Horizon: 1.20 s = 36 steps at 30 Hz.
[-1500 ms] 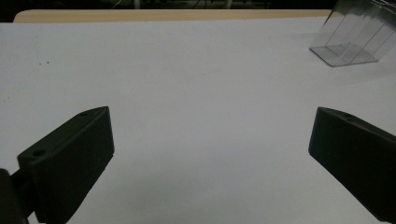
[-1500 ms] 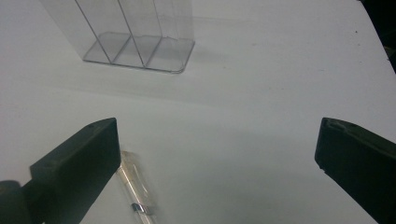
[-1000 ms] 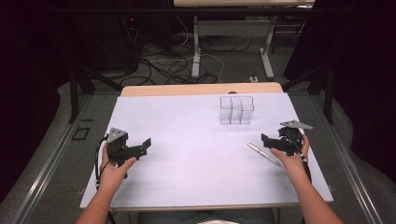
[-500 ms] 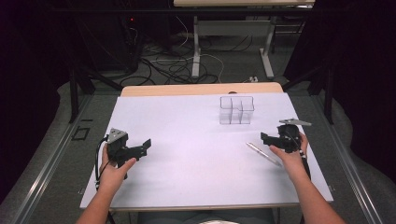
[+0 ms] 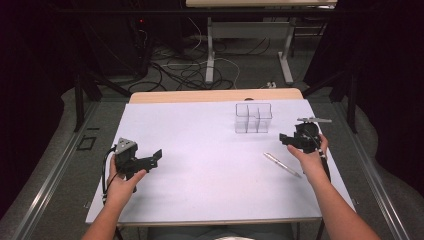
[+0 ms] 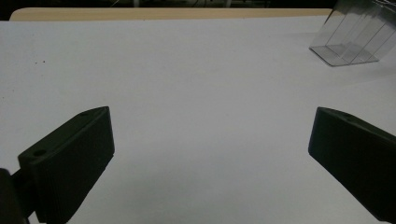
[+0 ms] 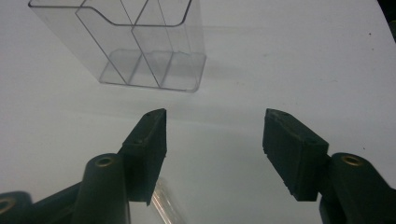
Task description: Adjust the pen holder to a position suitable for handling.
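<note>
White and matte, the table (image 5: 210, 170) I'm working over has a pale wooden strip along its far edge; behind it are a grey floor, loose black cables and metal desk legs. On my right lies the pen (image 5: 282, 164), a slim silvery stick, flat on the sheet and slanted, just beside my right hand (image 5: 311, 159). In the right gripper view I catch one end of it as a glossy tube under the left jaw. My right gripper (image 5: 287, 138) hovers above the sheet with its blocky black jaws apart; they have just been closing, and nothing sits between them. Ahead of it stands the organiser (image 5: 253, 118), a clear hard-plastic box with thin partitions making several upright compartments, rounded corners, all empty. My left gripper (image 5: 156, 156) is well apart on the other side, low over the sheet, its ribbed black pads spread wide on nothing. No writing that I can read anywhere
</note>
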Motion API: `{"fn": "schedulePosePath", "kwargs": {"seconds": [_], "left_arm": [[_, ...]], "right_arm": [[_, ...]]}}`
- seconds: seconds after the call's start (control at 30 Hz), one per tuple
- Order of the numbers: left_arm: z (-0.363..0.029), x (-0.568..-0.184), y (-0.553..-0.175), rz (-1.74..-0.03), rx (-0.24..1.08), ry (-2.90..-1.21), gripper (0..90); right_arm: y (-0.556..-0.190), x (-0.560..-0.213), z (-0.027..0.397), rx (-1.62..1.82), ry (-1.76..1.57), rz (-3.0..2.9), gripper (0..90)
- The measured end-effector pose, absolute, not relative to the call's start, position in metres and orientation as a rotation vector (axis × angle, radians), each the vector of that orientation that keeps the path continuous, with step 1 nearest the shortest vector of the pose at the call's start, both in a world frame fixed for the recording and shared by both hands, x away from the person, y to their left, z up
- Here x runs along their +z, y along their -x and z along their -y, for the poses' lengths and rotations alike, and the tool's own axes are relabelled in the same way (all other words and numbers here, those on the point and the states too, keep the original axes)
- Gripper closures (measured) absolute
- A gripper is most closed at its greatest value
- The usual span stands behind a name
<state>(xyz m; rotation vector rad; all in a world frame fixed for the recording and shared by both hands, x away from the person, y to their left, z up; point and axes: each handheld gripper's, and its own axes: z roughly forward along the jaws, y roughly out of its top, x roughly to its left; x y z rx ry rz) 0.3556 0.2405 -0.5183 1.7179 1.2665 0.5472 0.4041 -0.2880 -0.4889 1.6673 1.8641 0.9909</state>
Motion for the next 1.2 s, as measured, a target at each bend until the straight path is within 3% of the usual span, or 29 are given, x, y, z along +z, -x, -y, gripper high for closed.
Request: {"fn": "schedulePosePath", "kwargs": {"seconds": [0.73,1.2], "left_arm": [[-0.242,-0.519,-0.356,-1.268,0.549,-1.716,0.5],[-0.242,-0.520,-0.356,-1.272,0.546,-1.724,0.5]], "right_arm": [[-0.456,-0.433,0.265,0.946,-1.668,-1.918,53.5],[-0.487,-0.437,0.259,0.930,-1.770,-1.880,57.1]]}}
